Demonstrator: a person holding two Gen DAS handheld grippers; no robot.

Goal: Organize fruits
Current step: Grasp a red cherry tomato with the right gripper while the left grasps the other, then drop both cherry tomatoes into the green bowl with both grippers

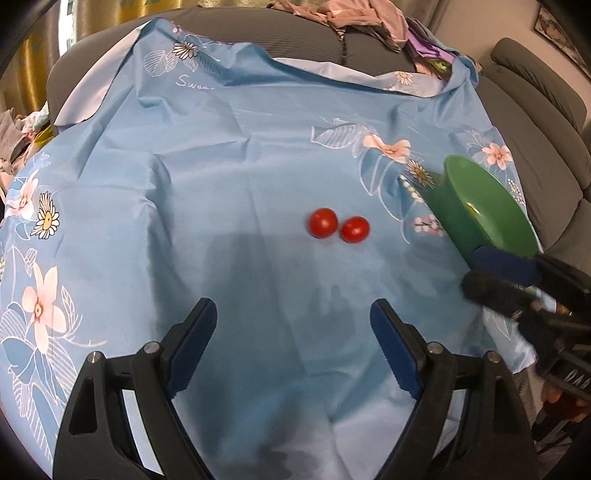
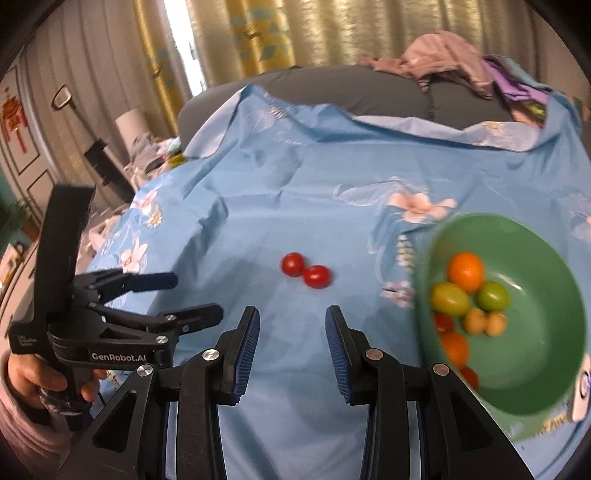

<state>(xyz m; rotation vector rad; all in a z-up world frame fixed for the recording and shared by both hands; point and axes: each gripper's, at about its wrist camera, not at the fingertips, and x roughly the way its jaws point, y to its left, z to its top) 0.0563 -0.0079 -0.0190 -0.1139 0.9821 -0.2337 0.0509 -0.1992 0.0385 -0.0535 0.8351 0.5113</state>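
Note:
Two red cherry tomatoes lie side by side, touching, on the blue flowered cloth; they also show in the right wrist view. A green bowl at the right holds several small fruits: orange, green, red and pale ones. In the left wrist view the bowl looks tilted. My left gripper is open and empty, short of the tomatoes. My right gripper is open and empty, just before the tomatoes and left of the bowl.
The cloth covers a grey sofa-like surface with a heap of clothes at the back. A grey armchair stands at the right. Curtains hang behind. Clutter lies on the floor at the left.

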